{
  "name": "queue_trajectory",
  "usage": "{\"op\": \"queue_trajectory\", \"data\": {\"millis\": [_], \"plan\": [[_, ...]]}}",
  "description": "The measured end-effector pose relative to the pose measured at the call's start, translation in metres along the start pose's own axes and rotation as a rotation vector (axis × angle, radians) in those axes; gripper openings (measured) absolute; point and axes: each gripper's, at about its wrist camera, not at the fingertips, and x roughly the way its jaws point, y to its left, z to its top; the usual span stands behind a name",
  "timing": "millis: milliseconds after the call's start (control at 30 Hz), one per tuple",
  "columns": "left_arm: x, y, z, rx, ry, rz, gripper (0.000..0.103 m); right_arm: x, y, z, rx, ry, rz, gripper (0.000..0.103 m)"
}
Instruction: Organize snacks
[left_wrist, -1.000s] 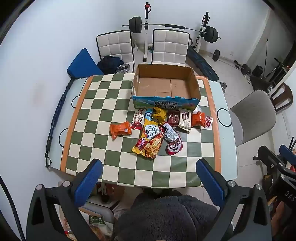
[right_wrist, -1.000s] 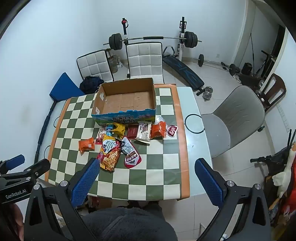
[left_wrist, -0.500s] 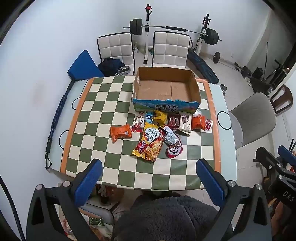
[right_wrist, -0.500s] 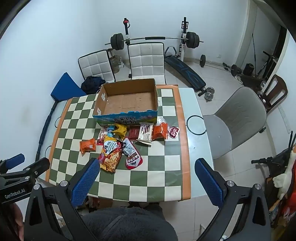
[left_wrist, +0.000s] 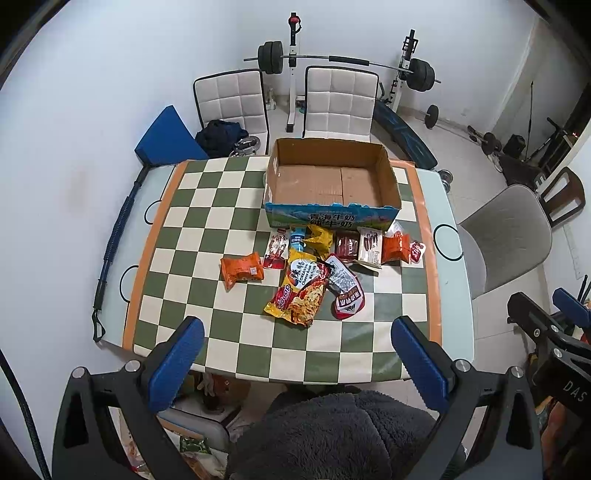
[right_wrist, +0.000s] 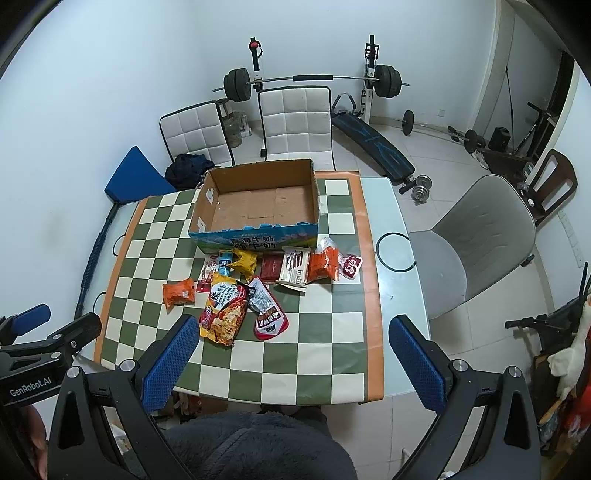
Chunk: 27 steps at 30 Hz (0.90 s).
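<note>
Left gripper (left_wrist: 295, 363): held high above the near edge of the table, blue-padded fingers (left_wrist: 176, 363) spread wide, nothing between them.
Right gripper (right_wrist: 295, 363): likewise spread wide and empty, held above the near table edge; its black frame is seen at 4 o'clock in the left wrist view.
Dark fleece garment (left_wrist: 332, 432): seen at 6 o'clock below both grippers, worn by the person.
Table (left_wrist: 454, 295): covered by a green-and-cream checked cloth (left_wrist: 229, 332) with orange borders.
Noodle bag (left_wrist: 299, 291): yellow and red, laid flat nearest the grippers at the front of the snack cluster.
Red-and-white pouch (left_wrist: 347, 295): placed at 3 o'clock of the noodle bag, touching it.
Orange packet (left_wrist: 242, 267): laid apart at 9 o'clock of the cluster.
Small packets: a yellow bag (left_wrist: 319, 240), a dark red pack (left_wrist: 345, 247), a white wafer pack (left_wrist: 370, 246) and an orange pouch (left_wrist: 395, 248) are lined up just before the box.
Cardboard box (left_wrist: 332, 218): open, empty, set at 12 o'clock of the snacks, blue printed front wall.
Chairs: two white quilted chairs (left_wrist: 338, 99) are seen beyond the table, a grey chair (left_wrist: 506, 240) at 3 o'clock.
Barbell rack (left_wrist: 347, 61): stood against the far wall.
</note>
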Motion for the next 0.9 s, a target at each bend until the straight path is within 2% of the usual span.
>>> {"op": "queue_trajectory", "data": {"millis": [900], "plan": [[-0.003, -0.018, 0.006, 0.014, -0.016, 0.000, 0.103, -0.003, 0.003, 0.008, -0.007, -0.009, 0.022, 0.103]]}}
